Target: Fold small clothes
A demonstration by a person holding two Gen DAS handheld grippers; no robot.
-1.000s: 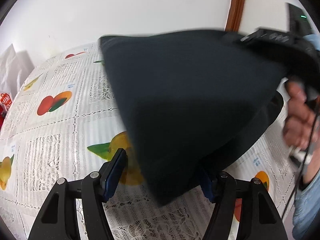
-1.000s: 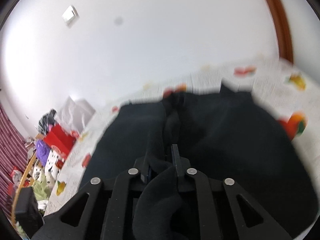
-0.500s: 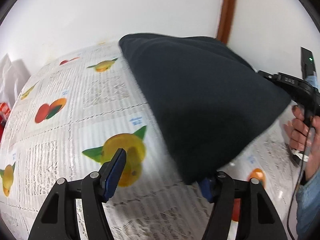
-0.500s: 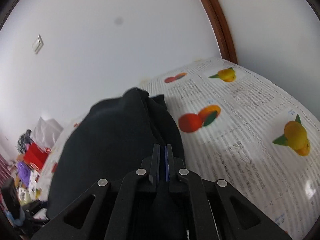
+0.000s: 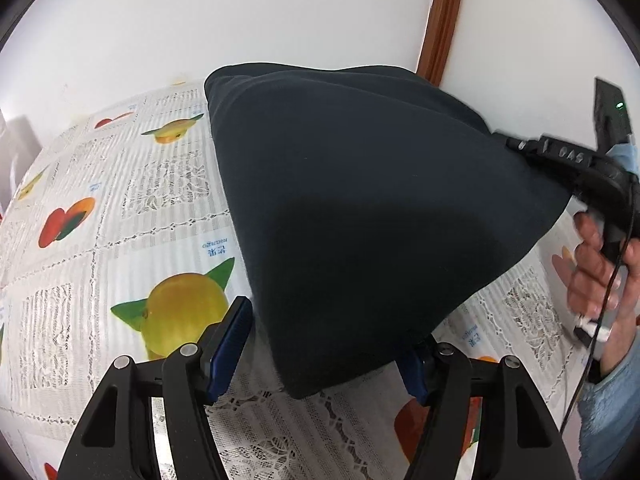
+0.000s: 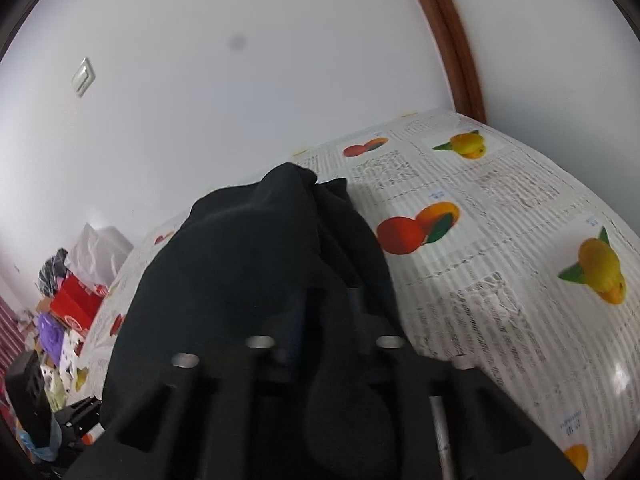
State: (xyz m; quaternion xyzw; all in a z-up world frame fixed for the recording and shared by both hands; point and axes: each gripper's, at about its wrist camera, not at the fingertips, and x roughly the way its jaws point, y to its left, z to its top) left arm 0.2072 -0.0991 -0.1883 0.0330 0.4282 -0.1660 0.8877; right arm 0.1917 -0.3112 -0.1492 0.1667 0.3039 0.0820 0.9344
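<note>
Both tongs worked: my left gripper (image 5: 320,350) gaped wide around the cloth's (image 5: 360,208) corner, my right gripper (image 6: 326,312) pinched its fabric.

Dark garment (image 6: 256,264) hides the blurred right tool's (image 6: 324,320) tips, perhaps closed.

You can make out small blue printed labels on the tablecloth (image 5: 120,216): one beside the yellow fruit print (image 5: 182,316) in the left wrist view, seen upside down, two Chinese characters with tiny Latin letters too small to read. Raised letters on the right gripper (image 5: 568,160) look like "SVO", uncertain. Nothing else is legible.
</note>
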